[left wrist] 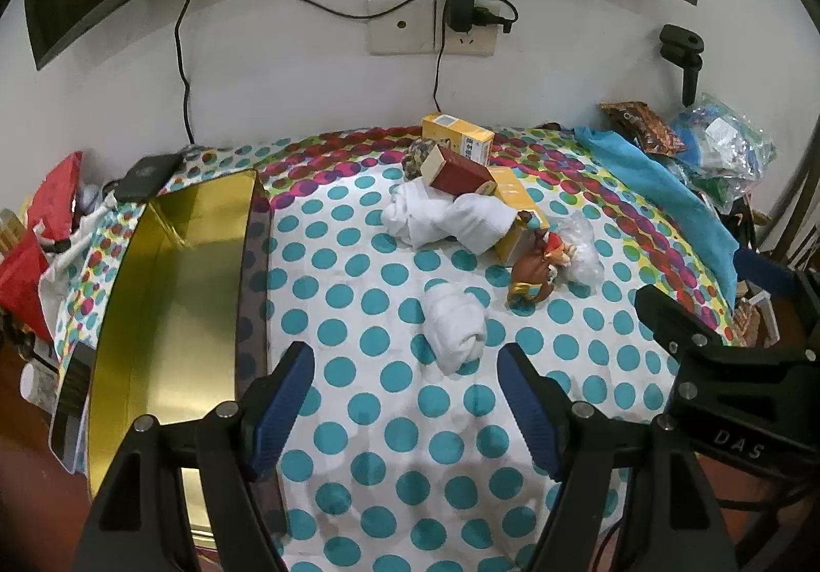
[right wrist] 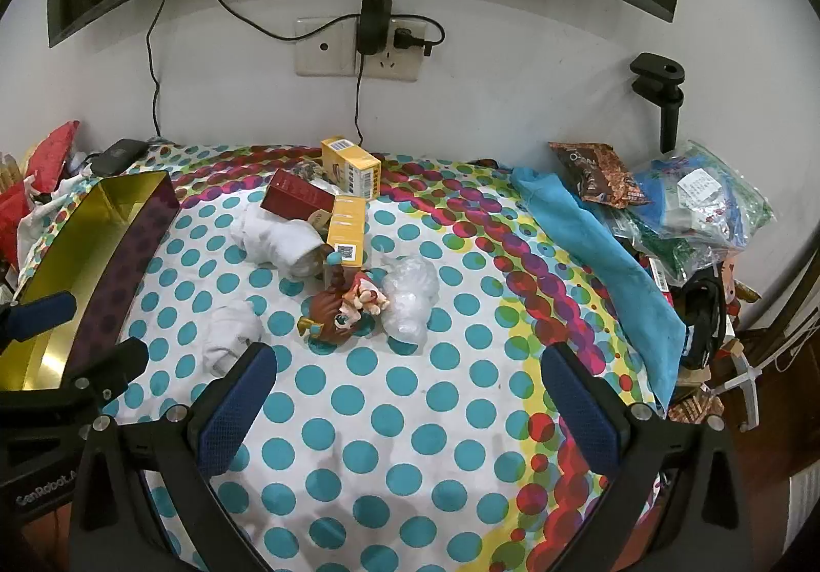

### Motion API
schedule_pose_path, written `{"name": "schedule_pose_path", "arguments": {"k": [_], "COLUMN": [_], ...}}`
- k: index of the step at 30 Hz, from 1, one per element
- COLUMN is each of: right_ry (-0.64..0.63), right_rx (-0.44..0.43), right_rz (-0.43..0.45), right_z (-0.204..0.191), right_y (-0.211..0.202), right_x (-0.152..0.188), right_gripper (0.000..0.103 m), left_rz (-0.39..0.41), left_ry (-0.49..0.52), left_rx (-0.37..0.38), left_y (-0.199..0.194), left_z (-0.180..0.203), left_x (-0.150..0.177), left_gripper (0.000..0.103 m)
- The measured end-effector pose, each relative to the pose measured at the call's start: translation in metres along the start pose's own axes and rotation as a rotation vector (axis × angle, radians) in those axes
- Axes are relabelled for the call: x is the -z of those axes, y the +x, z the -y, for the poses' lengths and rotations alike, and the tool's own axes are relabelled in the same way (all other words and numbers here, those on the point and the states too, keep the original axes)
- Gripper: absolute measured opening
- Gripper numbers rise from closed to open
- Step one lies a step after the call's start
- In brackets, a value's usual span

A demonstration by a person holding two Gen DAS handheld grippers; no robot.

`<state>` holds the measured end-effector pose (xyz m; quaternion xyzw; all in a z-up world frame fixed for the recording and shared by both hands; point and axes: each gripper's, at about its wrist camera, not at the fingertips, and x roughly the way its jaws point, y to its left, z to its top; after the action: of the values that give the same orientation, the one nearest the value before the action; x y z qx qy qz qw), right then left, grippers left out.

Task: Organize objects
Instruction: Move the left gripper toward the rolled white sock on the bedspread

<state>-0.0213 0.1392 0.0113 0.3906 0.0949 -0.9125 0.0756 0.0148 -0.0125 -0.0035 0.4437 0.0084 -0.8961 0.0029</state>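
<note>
On a table spread with a cloth [left wrist: 359, 418] of teal polka dots, ringed by red and purple dots, a jumble of small things waits at about twelve o'clock from both grippers. The left gripper [left wrist: 405, 369] and right gripper [right wrist: 410, 367] both hang above the cloth with jaws wide apart and nothing between them. At nine o'clock lies a long gold-lined box [left wrist: 174, 305] with a dark patterned outer wall; as far as its inside shows, it holds nothing, so the sorting appears not to have begun. Left to gather: a rolled white cloth [left wrist: 456, 328] lying alone nearest the left gripper, two more white rolls [left wrist: 441, 213] behind it, a dark red carton [left wrist: 458, 172] propped on them, two yellow cartons [right wrist: 351, 167] with barcode or QR labels too small to read, a brown-haired toy figure [right wrist: 341, 310] on its side, and a crumpled clear bag [right wrist: 410, 295] touching it. At two o'clock sit a blue cloth [right wrist: 594, 244] and snack packets [right wrist: 594, 172]. Readable writing: "DAS" on the right gripper's body, "GenRobot" on the left's.
</note>
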Motion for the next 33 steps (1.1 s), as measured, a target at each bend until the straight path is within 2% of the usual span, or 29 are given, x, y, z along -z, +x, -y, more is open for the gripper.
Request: {"name": "schedule_pose_path", "arguments": {"k": [33], "right_ry": [0.018], "right_rx": [-0.053], "right_rz": [-0.007], "right_z": [0.003], "right_y": [0.009], "right_x": [0.008], "right_gripper": [0.103], "left_rz": [-0.009], "left_ry": [0.025], "left_rx": [0.0], "left_y": [0.008], "left_z": [0.005], "left_x": [0.009], "left_gripper": [0.076]}}
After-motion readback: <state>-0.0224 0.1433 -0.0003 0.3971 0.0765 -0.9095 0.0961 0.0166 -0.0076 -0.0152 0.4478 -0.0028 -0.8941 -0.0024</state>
